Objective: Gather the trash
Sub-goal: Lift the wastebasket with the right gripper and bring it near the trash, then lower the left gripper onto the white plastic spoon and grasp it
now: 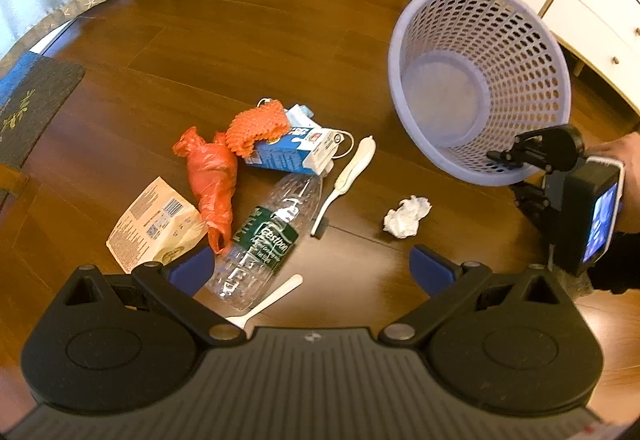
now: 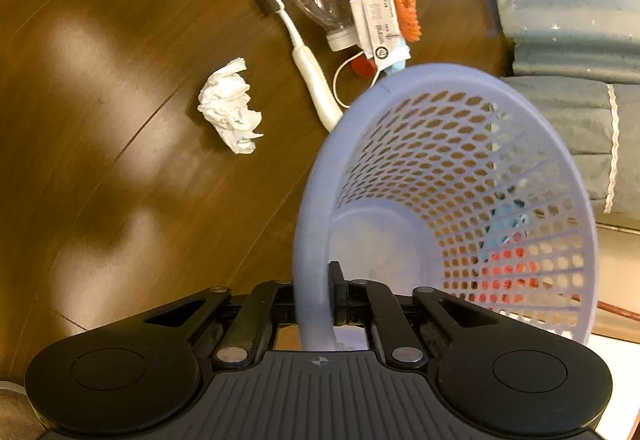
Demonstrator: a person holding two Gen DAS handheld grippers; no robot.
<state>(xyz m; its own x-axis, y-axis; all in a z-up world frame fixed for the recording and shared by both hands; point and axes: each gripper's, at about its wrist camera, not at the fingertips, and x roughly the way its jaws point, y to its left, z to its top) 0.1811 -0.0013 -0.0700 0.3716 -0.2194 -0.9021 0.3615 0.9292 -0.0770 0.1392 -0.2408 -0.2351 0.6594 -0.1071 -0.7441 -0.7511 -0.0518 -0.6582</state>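
Right gripper: jaws clamped on the rim of the lavender basket, which tilts, mouth toward the litter.
Left gripper: jaws spread wide, nothing between them, above the floor.
Ahead of the left gripper: clear bottle, orange bag, carton, toothbrush.
Ahead and to its right: crumpled tissue, apart from the pile.

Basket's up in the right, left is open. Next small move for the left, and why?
Probably lower the open left hand-held gripper onto the plastic bottle lying just ahead of it. The basket, pinched at its rim by the right hand-held gripper, looks empty.
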